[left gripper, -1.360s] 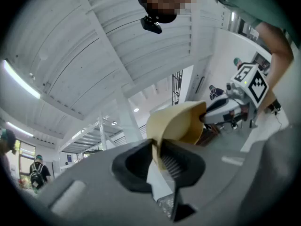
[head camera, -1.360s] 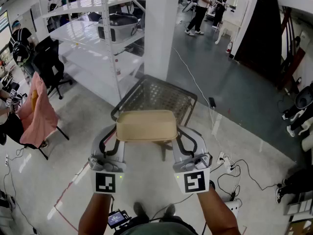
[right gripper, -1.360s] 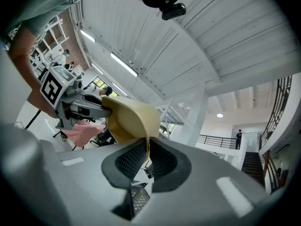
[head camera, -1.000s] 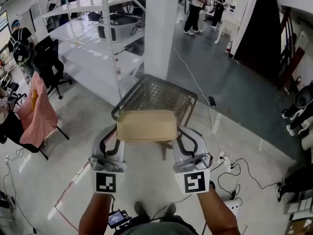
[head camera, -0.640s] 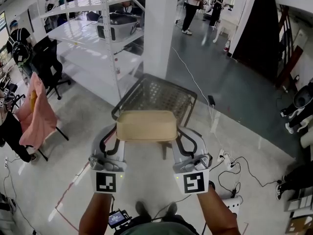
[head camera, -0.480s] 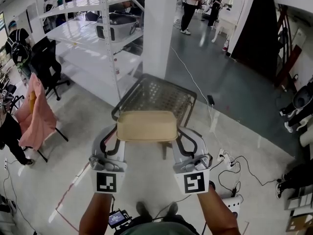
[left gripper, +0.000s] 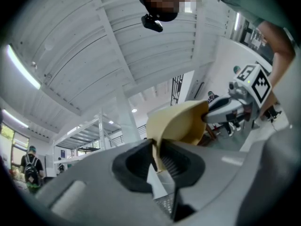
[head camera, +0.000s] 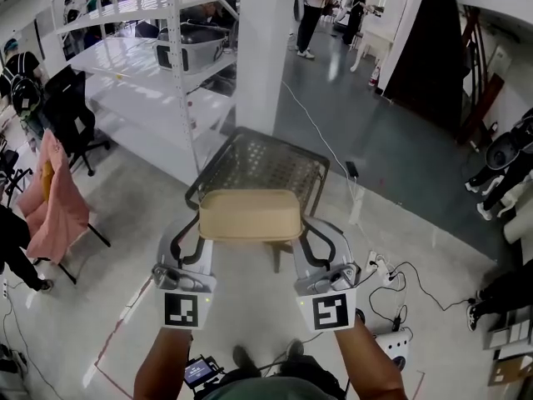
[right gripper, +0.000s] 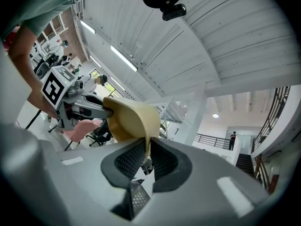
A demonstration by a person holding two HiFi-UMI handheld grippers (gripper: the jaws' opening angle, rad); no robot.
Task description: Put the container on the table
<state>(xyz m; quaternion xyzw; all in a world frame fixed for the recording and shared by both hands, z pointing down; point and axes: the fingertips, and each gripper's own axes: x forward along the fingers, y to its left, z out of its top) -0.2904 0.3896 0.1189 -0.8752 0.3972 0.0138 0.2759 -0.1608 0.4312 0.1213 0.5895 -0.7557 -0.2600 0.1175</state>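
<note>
The container (head camera: 250,215) is held level in the air, above the mesh stand (head camera: 258,161) and clear of it. One end rim is pinched in the nearly closed jaws of the left gripper (head camera: 198,233), the other in those of the right gripper (head camera: 303,233). Opposite rims are gripped, probably so that tipping is prevented on the way down.

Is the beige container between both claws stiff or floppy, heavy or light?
Probably light: the container hangs level, pinched only at its thin rim by left claw and right claw. Likely stiff: no sag shows between them.
</note>
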